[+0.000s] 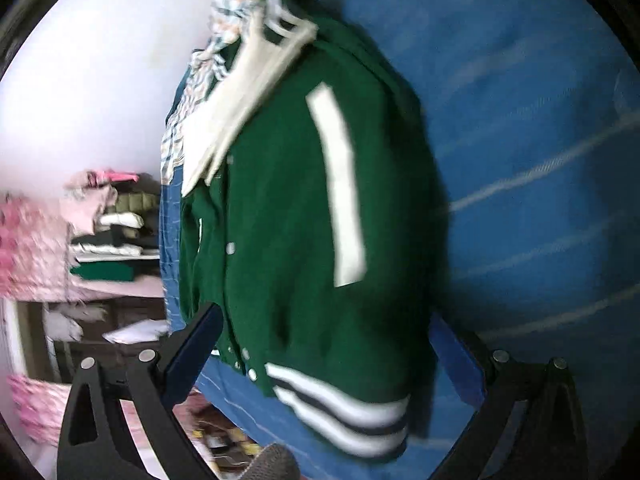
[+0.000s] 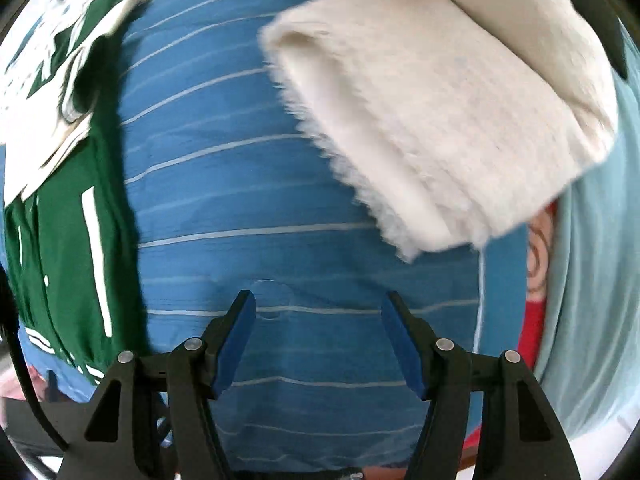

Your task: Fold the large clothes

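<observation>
The green varsity jacket (image 1: 288,216) lies folded on the blue striped bedsheet (image 2: 280,184), white sleeve stripe uppermost. Left gripper (image 1: 324,344) – jaws spread wide, one on either side of the jacket's striped hem, no pad visibly pressing. Right gripper (image 2: 318,336) – released, nothing between its blue pads, above bare sheet. A cream fleece garment (image 2: 440,120) lies folded beside the jacket, well apart.

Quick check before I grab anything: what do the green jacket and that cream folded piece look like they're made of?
Green jacket: looks like matte, felted wool-type cloth, with metal-looking snaps and ribbed knit striped hem; blur leaves it uncertain. Cream folded piece: fuzzy, sherpa-like pile, judging by its shaggy, frayed-looking edge.
</observation>
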A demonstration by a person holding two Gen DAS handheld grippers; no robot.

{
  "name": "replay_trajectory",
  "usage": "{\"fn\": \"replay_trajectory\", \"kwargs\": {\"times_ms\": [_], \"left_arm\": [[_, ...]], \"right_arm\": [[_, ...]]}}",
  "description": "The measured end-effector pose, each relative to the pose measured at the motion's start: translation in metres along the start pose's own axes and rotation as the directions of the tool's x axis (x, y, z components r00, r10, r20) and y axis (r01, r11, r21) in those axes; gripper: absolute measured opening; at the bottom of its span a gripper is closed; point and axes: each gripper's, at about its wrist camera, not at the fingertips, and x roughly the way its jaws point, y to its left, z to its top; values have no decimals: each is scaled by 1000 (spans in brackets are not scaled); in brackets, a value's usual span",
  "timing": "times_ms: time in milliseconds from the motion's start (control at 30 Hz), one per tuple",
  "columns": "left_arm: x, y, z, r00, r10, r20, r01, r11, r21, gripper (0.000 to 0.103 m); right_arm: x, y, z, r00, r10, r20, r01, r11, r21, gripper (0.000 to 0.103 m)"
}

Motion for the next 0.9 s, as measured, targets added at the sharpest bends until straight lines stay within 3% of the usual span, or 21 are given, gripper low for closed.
{"fn": "replay_trajectory", "kwargs": {"times_ms": [67, 233, 333, 400, 433, 467, 500, 567, 600, 767, 800, 900], "left_arm": [[21, -5, 3, 999, -12, -39, 12, 1000, -4, 103], [43, 24, 19, 998, -34, -51, 28, 993, -112, 103], [61, 57, 23, 996, -18, -87, -1, 977, -213, 103], [69, 79, 23, 995, -41, -92, 13, 958, -285, 94], [72, 93, 22, 993, -84, -80, 54, 944, -325, 64], [71, 105, 21, 987, -154, -50, 126, 926, -357, 43], [70, 111, 23, 978, -207, -32, 181, 912, -369, 15], [65, 115, 26, 971, -236, -20, 213, 906, -366, 12], [63, 120, 25, 968, -250, -11, 228, 902, -367, 11], [63, 132, 22, 962, -271, 4, 255, 900, -354, 9], [60, 131, 21, 962, -273, 6, 258, 900, -352, 9], [59, 136, 20, 956, -292, 24, 281, 890, -359, 9]], "right_arm": [[2, 11, -6, 1000, 8, 0, -8, 1000, 11, 67], [2, 24, 6, 998, 57, 16, -57, 998, -1, 67], [5, 34, 27, 988, 151, 30, -151, 988, -23, 67], [12, 47, 48, 962, 270, 47, -267, 962, -58, 70], [16, 56, 62, 932, 358, 49, -354, 932, -78, 74], [21, 66, 70, 907, 420, 44, -415, 905, -91, 82], [25, 78, 88, 856, 515, 38, -509, 854, -107, 83], [29, 94, 110, 769, 638, 36, -629, 766, -131, 84], [32, 105, 127, 707, 707, 31, -698, 703, -134, 86], [59, 151, 169, 505, 863, -31, -862, 502, -67, 87], [71, 164, 174, 483, 874, -49, -876, 481, -41, 87], [101, 195, 186, 501, 859, -104, -862, 506, 29, 86]]}}
